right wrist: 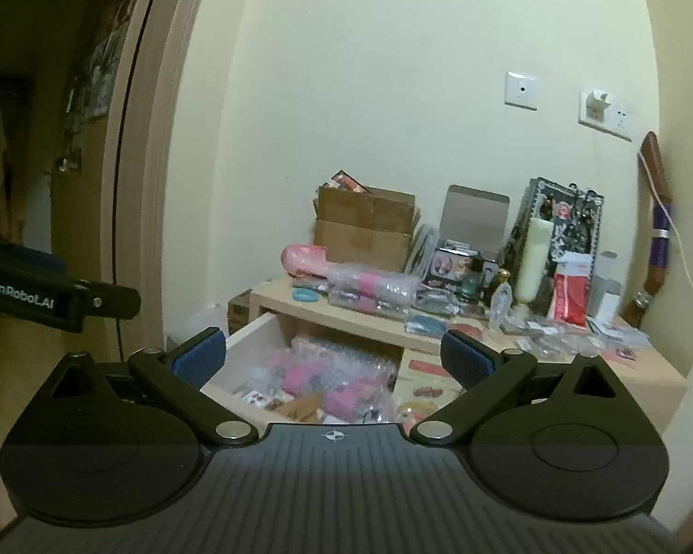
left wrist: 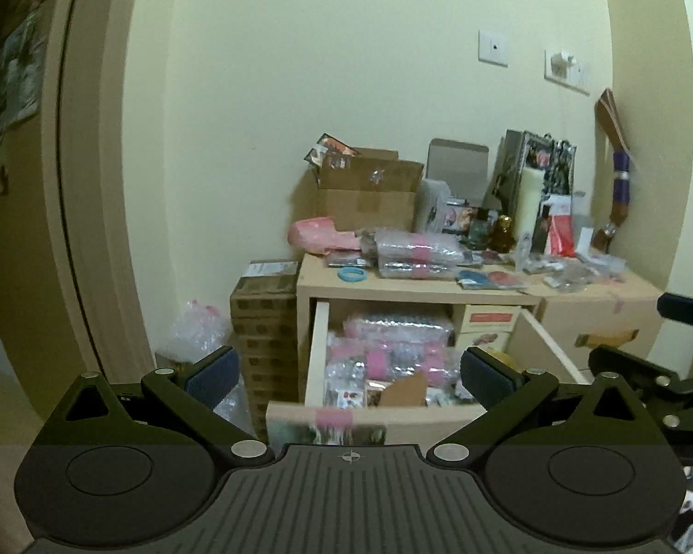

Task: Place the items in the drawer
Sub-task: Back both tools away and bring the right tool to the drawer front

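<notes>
Your left gripper point(left wrist: 346, 376) and right gripper point(right wrist: 330, 358) both hang spread, holding nothing. The drawer point(left wrist: 316, 351) stands open, full; 2 bubble-wrapped packets point(left wrist: 416, 256), probably light and squashy, lie on top—pinch mid-body.

Left gripper point(left wrist: 349, 376): black, matte plastic; two angled linkage arms ended in dark blue, finely textured pads point(left wrist: 213, 376).
Left gripper base: dark grey ribbed plate with a small white crosshair mark point(left wrist: 350, 456); round black discs sat on either side.
Left gripper pivots: silver round pins point(left wrist: 248, 448) at the arm joints.
Right gripper point(right wrist: 331, 362): same black build, with brighter blue ribbed pads point(right wrist: 464, 362), a grey ribbed plate and a white crosshair.
Marking: white lettering "GenRobot.AI" point(right wrist: 17, 299) on a black body seen at the right wrist view's left edge.
</notes>
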`<move>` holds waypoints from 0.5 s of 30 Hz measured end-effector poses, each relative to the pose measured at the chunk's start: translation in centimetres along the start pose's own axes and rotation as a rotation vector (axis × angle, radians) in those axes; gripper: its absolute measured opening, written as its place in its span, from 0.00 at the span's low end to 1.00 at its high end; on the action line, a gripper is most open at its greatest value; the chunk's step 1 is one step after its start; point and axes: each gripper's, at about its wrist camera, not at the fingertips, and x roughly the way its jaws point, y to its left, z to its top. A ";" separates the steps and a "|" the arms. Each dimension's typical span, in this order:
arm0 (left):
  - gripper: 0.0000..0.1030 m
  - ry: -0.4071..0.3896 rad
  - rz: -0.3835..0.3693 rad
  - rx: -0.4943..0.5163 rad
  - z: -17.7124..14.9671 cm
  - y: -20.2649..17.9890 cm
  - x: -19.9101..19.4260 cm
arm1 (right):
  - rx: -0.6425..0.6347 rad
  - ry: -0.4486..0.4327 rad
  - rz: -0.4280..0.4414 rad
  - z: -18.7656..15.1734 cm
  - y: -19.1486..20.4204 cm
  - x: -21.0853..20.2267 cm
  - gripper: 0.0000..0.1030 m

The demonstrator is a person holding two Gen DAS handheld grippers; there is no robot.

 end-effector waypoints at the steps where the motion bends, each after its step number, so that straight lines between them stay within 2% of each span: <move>1: 1.00 0.007 -0.013 0.002 -0.4 0.0 -0.6 | 0.003 0.004 -0.002 -0.2 0.4 -0.6 0.99; 3: 1.00 0.018 -0.045 0.023 -1.2 0.0 -1.7 | 0.004 0.011 -0.006 -0.6 1.1 -1.6 0.99; 7: 1.00 -0.007 -0.046 0.102 -2.5 -0.6 -3.7 | -0.081 0.029 -0.019 -1.9 2.8 -2.8 0.99; 13: 1.00 -0.039 -0.052 0.204 -3.6 -1.3 -5.4 | -0.472 0.041 -0.087 -5.3 7.0 -2.6 0.99; 15: 1.00 -0.062 -0.039 0.231 -4.1 -1.5 -5.9 | -0.560 0.041 -0.095 -6.4 8.0 -2.3 0.99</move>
